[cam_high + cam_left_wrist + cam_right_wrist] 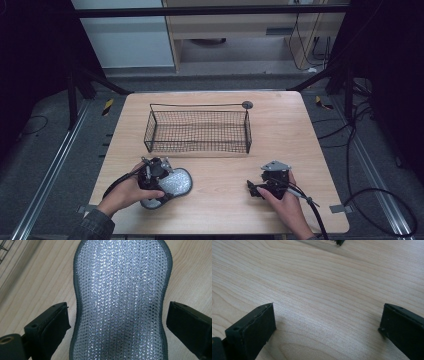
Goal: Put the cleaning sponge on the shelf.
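Observation:
A silver mesh scouring pad (172, 185) with a dark grey rim lies flat on the wooden table (215, 210) at the front left. My left gripper (159, 181) hovers right over it, open. In the left gripper view the pad (120, 297) runs between the two jaws, which stand a little clear of its edges on either side. My right gripper (257, 190) is held at the front right, open, with only bare wood (324, 305) between its jaws.
A black wire basket (198, 131) stands in the middle of the table beyond both grippers, with nothing visible inside. Its corner (339, 242) shows at the top of the right gripper view. Cables trail from both grippers toward the table's front edge.

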Demonstrator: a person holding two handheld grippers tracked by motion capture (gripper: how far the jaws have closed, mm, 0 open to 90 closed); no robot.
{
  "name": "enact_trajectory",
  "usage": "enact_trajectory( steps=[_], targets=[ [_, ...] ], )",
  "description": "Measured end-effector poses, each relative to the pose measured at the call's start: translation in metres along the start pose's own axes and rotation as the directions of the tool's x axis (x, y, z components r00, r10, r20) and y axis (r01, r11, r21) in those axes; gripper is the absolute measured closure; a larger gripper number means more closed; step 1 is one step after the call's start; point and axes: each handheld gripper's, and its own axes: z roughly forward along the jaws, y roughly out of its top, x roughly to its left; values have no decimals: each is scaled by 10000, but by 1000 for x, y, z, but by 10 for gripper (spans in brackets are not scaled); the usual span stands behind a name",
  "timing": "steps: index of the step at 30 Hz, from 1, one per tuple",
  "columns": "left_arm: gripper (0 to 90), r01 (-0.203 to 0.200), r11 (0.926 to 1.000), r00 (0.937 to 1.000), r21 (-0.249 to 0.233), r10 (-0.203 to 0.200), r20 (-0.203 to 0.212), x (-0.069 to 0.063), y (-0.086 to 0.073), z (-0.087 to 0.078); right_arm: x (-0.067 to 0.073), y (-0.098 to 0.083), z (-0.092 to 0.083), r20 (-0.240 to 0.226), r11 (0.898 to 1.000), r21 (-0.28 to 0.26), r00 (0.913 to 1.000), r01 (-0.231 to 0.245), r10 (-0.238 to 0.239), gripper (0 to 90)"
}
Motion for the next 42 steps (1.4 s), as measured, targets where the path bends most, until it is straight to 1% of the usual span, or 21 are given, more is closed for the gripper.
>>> enact_trajectory(
  steps=[5,11,16,19,27,33,34,39,42],
  targets=[
    [40,42,9999,10000,119,-41,-9,1,-1,5,0,0,0,-6,10000,-1,10000,3,-3,4],
    [32,-33,9997,9999,223,30,136,2,0,10,0,0,0,1,10000,3,10000,18,-18,4],
    [35,-95,9997,9998,239,91,171,2,2,13,0,0,0,7,10000,-2,10000,26,-26,4],
    [33,-86,9994,9998,333,80,177,3,3,16,0,0,0,0,10000,2,10000,23,-23,4],
    [21,60,9995,9996,310,-69,284,8,3,20,0,0,0,-9,10000,4,10000,25,-25,4],
    [21,242,9993,9990,282,-252,360,11,0,21,0,0,0,-23,10000,-14,10000,37,-37,4],
    [17,301,9994,9989,163,-307,363,11,-1,22,0,0,0,-30,10000,-8,10000,29,-29,4],
    [28,291,9996,9991,70,-293,312,11,-2,21,0,0,0,-31,10000,-4,10000,28,-28,4],
    [47,285,9995,9991,126,-288,309,12,-2,20,0,0,0,-30,10000,-6,10000,27,-27,4]
  ],
)
